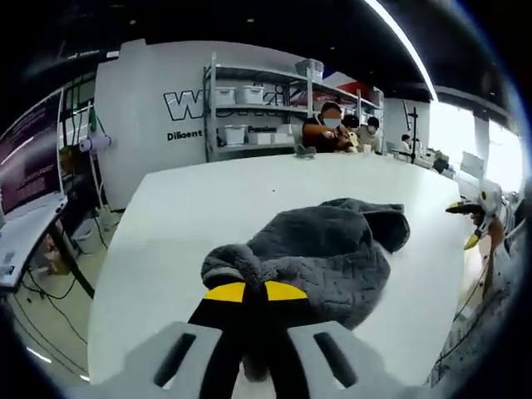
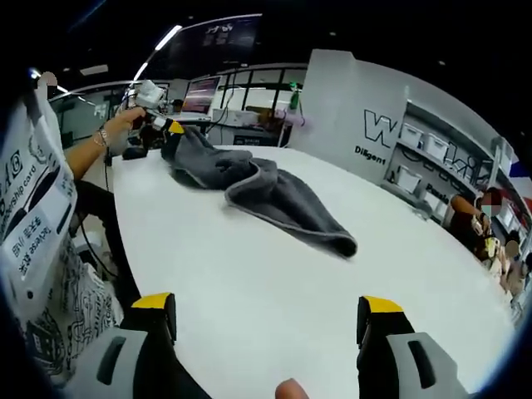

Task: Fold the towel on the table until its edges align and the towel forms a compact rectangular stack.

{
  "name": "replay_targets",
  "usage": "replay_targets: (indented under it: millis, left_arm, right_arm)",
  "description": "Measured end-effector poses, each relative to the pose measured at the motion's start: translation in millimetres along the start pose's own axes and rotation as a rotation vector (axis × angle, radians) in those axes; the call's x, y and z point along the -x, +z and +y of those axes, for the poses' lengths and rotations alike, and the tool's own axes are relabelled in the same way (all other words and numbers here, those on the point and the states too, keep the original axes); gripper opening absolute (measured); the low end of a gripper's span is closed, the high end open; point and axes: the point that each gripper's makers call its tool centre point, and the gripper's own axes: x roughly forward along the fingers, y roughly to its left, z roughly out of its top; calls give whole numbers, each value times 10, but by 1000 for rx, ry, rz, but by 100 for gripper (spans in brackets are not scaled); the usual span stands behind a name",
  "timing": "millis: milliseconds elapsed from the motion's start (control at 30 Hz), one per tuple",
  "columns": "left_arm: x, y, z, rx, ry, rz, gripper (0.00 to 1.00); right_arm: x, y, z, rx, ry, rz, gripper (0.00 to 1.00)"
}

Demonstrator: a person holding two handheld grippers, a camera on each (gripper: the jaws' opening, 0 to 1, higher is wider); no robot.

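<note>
Yellow-tipped jaws of the left gripper (image 1: 255,292) pinch a bunched corner of the grey towel (image 1: 332,249) at the near edge of the white table (image 1: 191,216), apparently to lift that corner for a fold. Rightward, the towel lies crumpled toward the table's middle; its edges are lost in the folds. Across the table, the right gripper (image 2: 268,314) hovers with jaws wide, empty above bare tabletop, likely waiting to take another corner.

The white wall panel (image 1: 158,108) reads a large "W" and "Dili…".
</note>
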Motion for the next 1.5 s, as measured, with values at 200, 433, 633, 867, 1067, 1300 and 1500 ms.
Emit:
replay_targets:
  millis: [200, 433, 633, 867, 1067, 1300, 1500]
  left_arm:
    - [78, -414, -60, 25, 6, 112, 7]
    - [60, -811, -191, 60, -36, 224, 7]
    - [3, -809, -193, 66, -12, 176, 18]
    - [-10, -644, -232, 34, 10, 103, 36]
    - [2, -504, -285, 41, 39, 72, 65]
    - [-1, -321, -487, 57, -14, -14, 74]
    - [-45, -211, -459, 77, -28, -99, 86]
  right_arm:
    - [-38, 43, -17, 5, 5, -13, 94]
    - [-86, 34, 28, 13, 25, -10, 94]
    - [-72, 14, -4, 4, 18, -4, 94]
    - [-101, 7, 8, 3, 21, 6, 94]
    - [-139, 34, 26, 8, 28, 12, 94]
    - [-208, 52, 65, 21, 40, 29, 94]
    - [-243, 58, 96, 38, 49, 39, 94]
